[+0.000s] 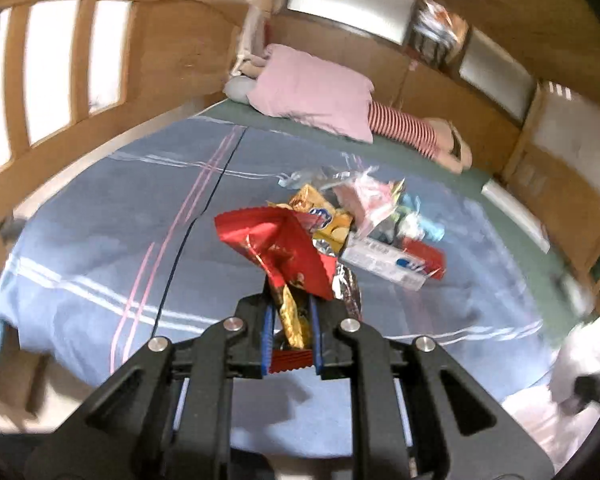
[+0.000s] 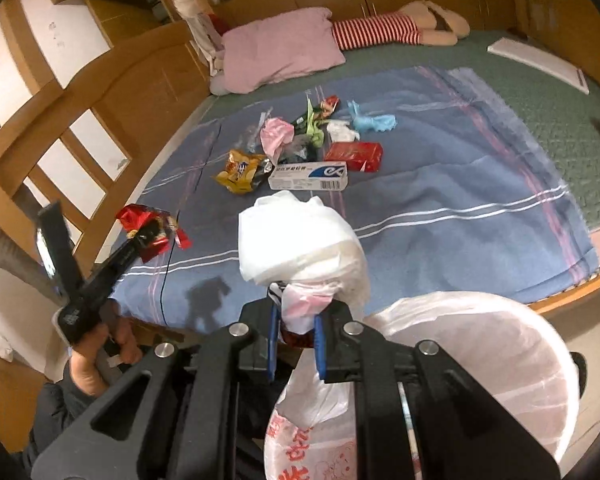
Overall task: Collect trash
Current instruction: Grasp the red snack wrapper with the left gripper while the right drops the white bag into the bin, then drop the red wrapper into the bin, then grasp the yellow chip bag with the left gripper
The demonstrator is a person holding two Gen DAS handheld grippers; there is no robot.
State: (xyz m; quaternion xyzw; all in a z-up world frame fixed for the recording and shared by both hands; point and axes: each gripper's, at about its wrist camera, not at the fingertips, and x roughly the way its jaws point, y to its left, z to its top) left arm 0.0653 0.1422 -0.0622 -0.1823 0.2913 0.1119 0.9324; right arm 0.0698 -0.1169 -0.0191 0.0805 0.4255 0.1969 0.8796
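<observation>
**Red wrapper lifted, bag mouth half shut: risks at the drop**

Nearest the lens: left gripper (image 1: 290, 320), fingers (image 1: 267, 332) clamped on a red snack wrapper (image 1: 276, 244), a gold inner strip pinched between the blue pads. Wrapper hangs clear of the bed, off the left side of the trash pile in the right wrist view (image 2: 152, 226). The hold sits low on a crumpled tail; most of the foil flares free above it. Likely failure: slick foil slides out during a fast swing and lands on the floor beside the bed frame.

Centre: remaining trash lies on the blue sheet (image 1: 100, 240) — yellow chip bag (image 2: 240, 172), white medicine box (image 2: 308, 176), pink plastic (image 2: 276, 136), red carton (image 2: 354, 156), blue scrap (image 2: 374, 122).

Right: right gripper (image 2: 296, 328), fingers closed on the bunched rim of a white plastic bag (image 2: 300, 240). The bag billows above the grip and its mouth looks partly collapsed. Wrapper could catch on the folded rim and fall outside. Thin film may also tear or slip from the pads under added weight.
</observation>
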